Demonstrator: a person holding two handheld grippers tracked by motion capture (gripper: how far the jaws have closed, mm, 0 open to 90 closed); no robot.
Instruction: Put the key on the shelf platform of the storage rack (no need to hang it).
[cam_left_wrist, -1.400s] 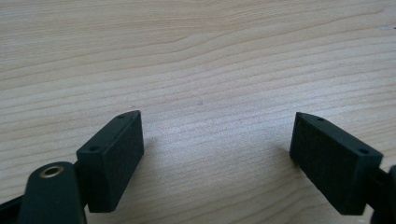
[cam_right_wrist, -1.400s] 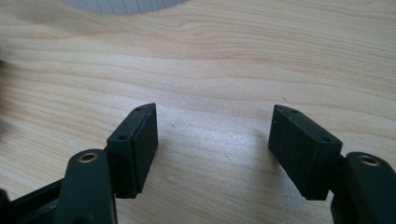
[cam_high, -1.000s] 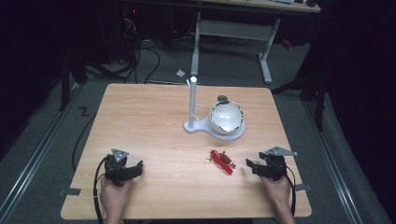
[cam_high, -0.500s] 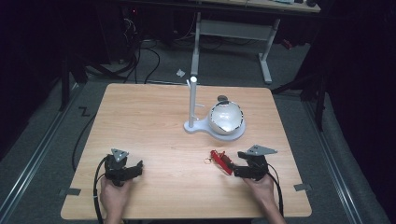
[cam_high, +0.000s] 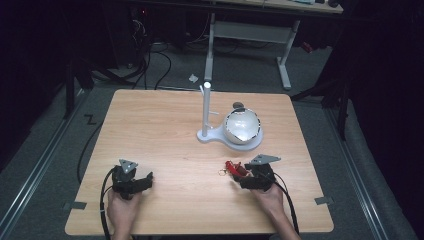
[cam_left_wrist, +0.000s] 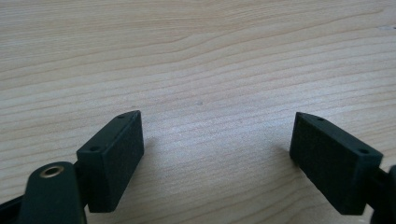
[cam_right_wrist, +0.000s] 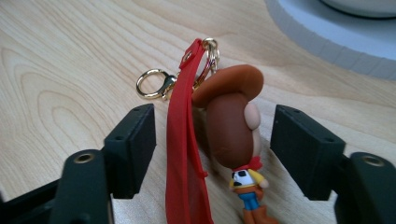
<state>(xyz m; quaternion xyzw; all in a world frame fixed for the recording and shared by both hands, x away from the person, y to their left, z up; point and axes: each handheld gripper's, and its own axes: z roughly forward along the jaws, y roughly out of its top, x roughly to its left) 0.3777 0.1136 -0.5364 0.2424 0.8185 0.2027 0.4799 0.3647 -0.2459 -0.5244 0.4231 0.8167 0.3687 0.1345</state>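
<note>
Now | keychain figure (cam_right_wrist: 233, 135) lies lengthwise between right tool's (cam_right_wrist: 212, 144) jaws, hat away.

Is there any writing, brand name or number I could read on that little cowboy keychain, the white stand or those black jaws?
None: no readable text anywhere.
Cowboy keychain and its red strap: no lettering.
White stand and its white ball: dark marks, too small to read.
Right gripper, left gripper: plain black jaws.
</note>
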